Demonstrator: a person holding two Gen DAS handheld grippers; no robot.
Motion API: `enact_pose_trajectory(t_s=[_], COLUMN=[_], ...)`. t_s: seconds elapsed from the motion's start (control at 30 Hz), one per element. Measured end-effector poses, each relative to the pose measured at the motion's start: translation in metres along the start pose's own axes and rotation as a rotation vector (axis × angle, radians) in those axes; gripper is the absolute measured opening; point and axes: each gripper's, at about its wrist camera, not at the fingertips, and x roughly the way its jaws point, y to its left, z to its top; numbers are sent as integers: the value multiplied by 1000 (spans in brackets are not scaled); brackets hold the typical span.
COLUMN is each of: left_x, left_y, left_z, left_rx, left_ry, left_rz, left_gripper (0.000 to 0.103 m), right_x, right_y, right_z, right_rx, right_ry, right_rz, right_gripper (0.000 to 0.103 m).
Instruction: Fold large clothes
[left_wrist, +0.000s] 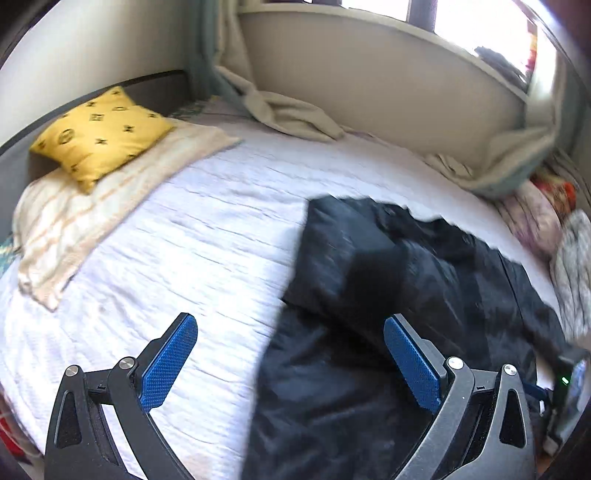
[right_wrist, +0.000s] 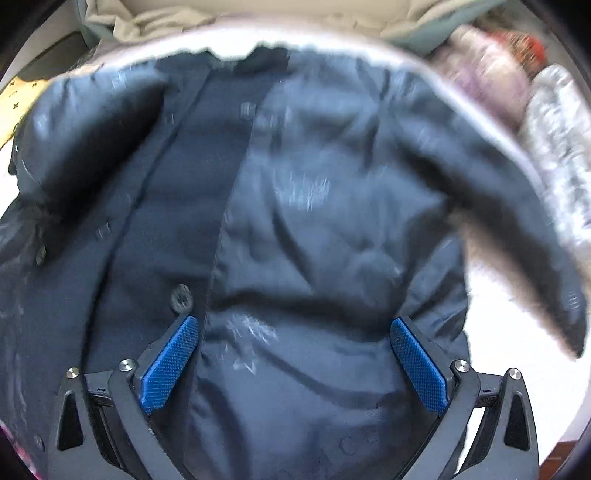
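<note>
dark padded jacket (right_wrist: 314, 206): one. spread front-up across the white bedcover (left_wrist: 192, 229), collar toward the far wall, placket down the middle with one round button (right_wrist: 181, 295) plainly visible; others too blurred to count. laid flat, presumably so the sides can be folded inward. in the left wrist view, one side already doubled over the body, forming a thick ridge; right sleeve (right_wrist: 528, 236) splayed outward over the cover, likely the next part to bring in.

left gripper (left_wrist: 290, 354): one. jaws spread wide, nothing between the blue pads; poised above the boundary between bare cover and jacket edge, angled downward. empty, so probably between grasps.

right gripper (right_wrist: 293, 354): one. jaws spread wide, pointing steeply down over the lower front of the jacket, fabric visible between the pads but not pinched. whether the fingertips touch the cloth: cannot tell, blurred. placed as if to press or pick a fold of the front panel.

yellow patterned cushion (left_wrist: 99, 136): one, at the head end, resting on a striped cream blanket (left_wrist: 74, 225): one, folded. kept clear of the working area.

cream curtain (left_wrist: 291, 110): trailing onto the far edge of the bed in two places.

pile of mixed fabrics (left_wrist: 543, 218) at the far right edge: count uncertain, too blurred.
</note>
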Motion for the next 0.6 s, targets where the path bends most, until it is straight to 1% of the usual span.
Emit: enact_pose_trajectory(t_s=[0.03, 0.07, 0.13, 0.23, 0.27, 0.3, 0.33, 0.37, 0.43, 0.47, 0.5, 0.53, 0.57, 0.6], left_x=[-1, -1, 1, 3, 4, 3, 3, 3, 4, 5, 6, 6, 7, 8], left_y=[7, 10, 17, 25, 27, 30, 31, 33, 35, 35, 35, 35, 35, 35], left_z=[4, 6, 11, 16, 18, 19, 19, 20, 20, 20, 20, 20, 20, 20], left_rx=[-14, -22, -41, -76, -86, -94, -101, -107, -116, -118, -119, -119, -119, -120], left_ry=[-6, -9, -8, -1, -1, -2, -3, -1, 9, 12, 15, 17, 20, 22], left_rz=[14, 21, 29, 36, 38, 41, 44, 42, 34, 31, 30, 30, 28, 25], left_gripper=[103, 103, 103, 103, 103, 103, 103, 103, 103, 103, 103, 103, 103, 103], right_x=[-11, -24, -45, -69, -75, -77, -77, -74, -59, -47, -37, -28, -21, -16], right_y=[8, 20, 48, 106, 130, 145, 167, 181, 203, 210, 213, 211, 208, 203], right_z=[4, 10, 23, 46, 53, 57, 59, 61, 62, 63, 66, 69, 73, 76], right_rx=[-15, -43, -110, -255, -328, -375, -453, -502, -587, -611, -617, -607, -582, -550], right_ry=[-41, -79, -148, -232, -264, -283, -308, -314, -306, -294, -279, -263, -253, -246], right_rz=[0, 28, 88, 119, 117, 107, 83, 57, -35, -81, -108, -130, -137, -131], right_gripper=[95, 93, 91, 89, 89, 89, 89, 89, 89, 89, 87, 79, 62, 55])
